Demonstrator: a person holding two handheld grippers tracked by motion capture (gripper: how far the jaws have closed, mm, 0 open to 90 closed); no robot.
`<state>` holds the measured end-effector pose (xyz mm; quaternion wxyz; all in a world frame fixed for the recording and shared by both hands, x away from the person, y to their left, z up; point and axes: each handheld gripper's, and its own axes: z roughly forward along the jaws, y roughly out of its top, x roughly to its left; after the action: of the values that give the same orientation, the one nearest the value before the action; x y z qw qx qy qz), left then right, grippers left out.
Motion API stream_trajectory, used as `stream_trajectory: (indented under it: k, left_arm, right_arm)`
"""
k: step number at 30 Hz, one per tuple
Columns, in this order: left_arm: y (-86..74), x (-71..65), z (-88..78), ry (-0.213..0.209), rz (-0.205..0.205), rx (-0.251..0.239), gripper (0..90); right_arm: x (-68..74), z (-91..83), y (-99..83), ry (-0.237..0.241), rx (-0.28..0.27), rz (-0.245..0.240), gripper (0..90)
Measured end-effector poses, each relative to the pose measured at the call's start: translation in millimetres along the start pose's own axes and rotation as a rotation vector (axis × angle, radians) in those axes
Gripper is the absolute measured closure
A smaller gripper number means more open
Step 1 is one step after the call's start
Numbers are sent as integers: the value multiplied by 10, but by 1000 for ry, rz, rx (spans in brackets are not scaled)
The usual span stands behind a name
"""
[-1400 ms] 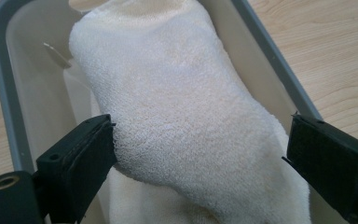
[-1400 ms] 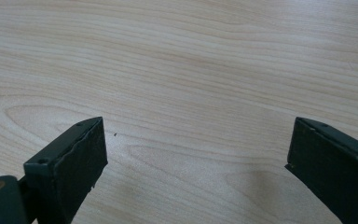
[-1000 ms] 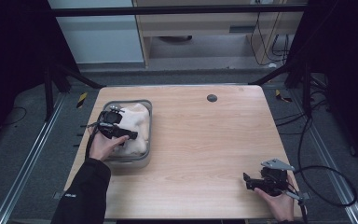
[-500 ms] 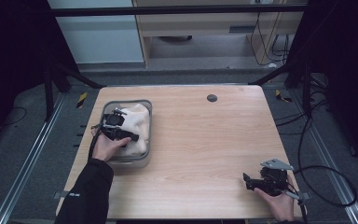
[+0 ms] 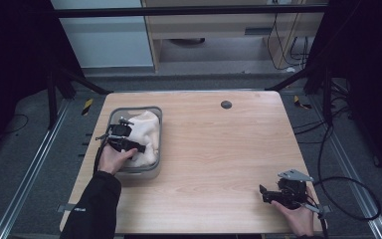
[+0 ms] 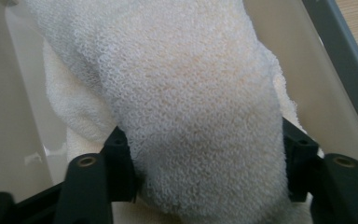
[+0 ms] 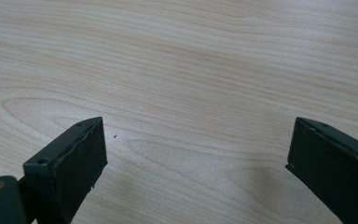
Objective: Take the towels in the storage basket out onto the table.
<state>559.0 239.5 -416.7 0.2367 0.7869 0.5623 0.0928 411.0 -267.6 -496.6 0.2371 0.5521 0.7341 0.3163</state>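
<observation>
A cream terry towel (image 5: 146,130) lies bunched in a grey plastic bin (image 5: 159,130) at the left of the wooden table (image 5: 219,149). My left gripper (image 5: 140,148) reaches into the bin; its jaws have just been closing. In the left gripper view a thick fold of the towel (image 6: 191,93) bulges between the two black pads (image 6: 119,163) of the left gripper (image 6: 207,149), which press on it from both sides. My right gripper (image 5: 262,194) rests low at the table's front right corner. The right gripper (image 7: 196,140) is open over bare wood (image 7: 168,56).
The bin's pale inner wall (image 6: 303,70) stands close on both sides of the towel. A small dark round cap (image 5: 226,104) sits near the table's far edge. A black cable (image 5: 348,199) loops off the right side of the table.
The left gripper has shifted slightly toward the near end of the bin, down on the towel. The right gripper has kept still.
</observation>
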Motion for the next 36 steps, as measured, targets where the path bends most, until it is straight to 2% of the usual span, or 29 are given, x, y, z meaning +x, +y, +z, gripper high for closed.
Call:
stream_trajectory:
  k: [5, 12, 25, 36]
  left_arm:
    - [-14, -9, -38, 6, 10, -10, 483]
    - [-46, 28, -159, -5, 4, -44, 519]
    - [2, 63, -680, -3, -2, -185, 528]
    - [26, 61, -1008, 4, 13, -264, 529]
  right_arm:
    - [-2, 0, 0, 1, 1, 0, 45]
    - [-10, -2, -1, 0, 1, -1, 45]
    - [-7, 2, 2, 1, 6, 4, 45]
    - [-14, 4, 2, -3, 5, 0, 45]
